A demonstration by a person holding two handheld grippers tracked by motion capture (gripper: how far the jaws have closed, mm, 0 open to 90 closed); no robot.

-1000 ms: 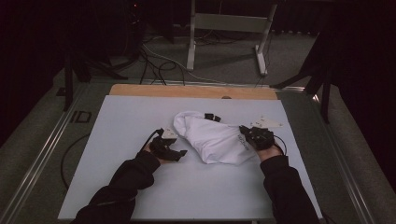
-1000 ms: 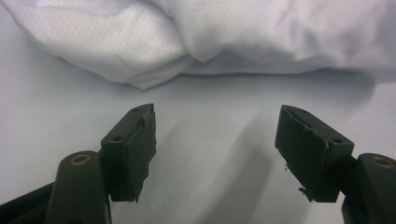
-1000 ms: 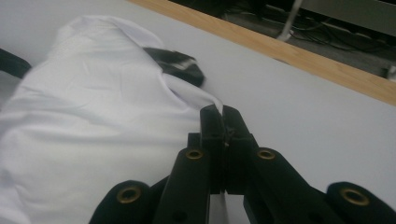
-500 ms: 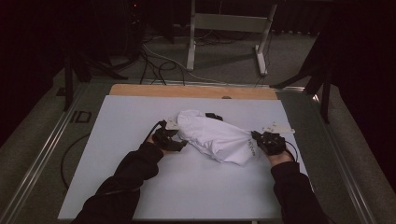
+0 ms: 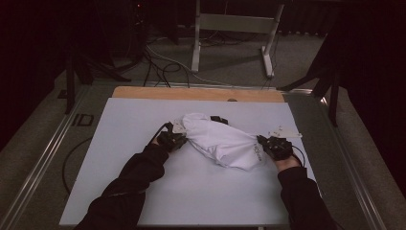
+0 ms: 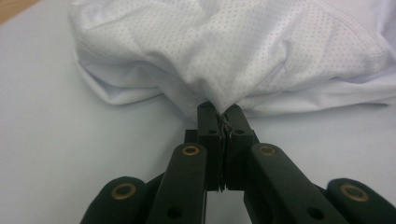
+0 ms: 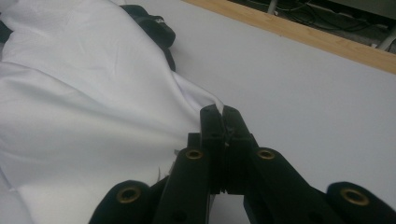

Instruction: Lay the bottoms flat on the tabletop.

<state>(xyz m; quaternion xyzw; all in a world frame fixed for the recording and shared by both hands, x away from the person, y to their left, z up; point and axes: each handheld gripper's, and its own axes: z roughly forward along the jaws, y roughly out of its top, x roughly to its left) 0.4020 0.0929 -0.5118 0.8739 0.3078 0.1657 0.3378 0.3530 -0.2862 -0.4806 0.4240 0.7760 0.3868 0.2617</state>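
Cloth: white garment point(image 5: 220, 143) lies bunched on the white table point(image 5: 119, 143), between both grippers.
Left gripper point(image 6: 223, 112): jaws have just closed, pinching a fold of the garment.
Right gripper point(image 7: 219, 112): jaws clamped on the garment's edge.

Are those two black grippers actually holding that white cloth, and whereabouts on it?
Yes. The left gripper is shut on a pinched fold at one edge of the white garment. The right gripper is shut on the edge at its opposite end.
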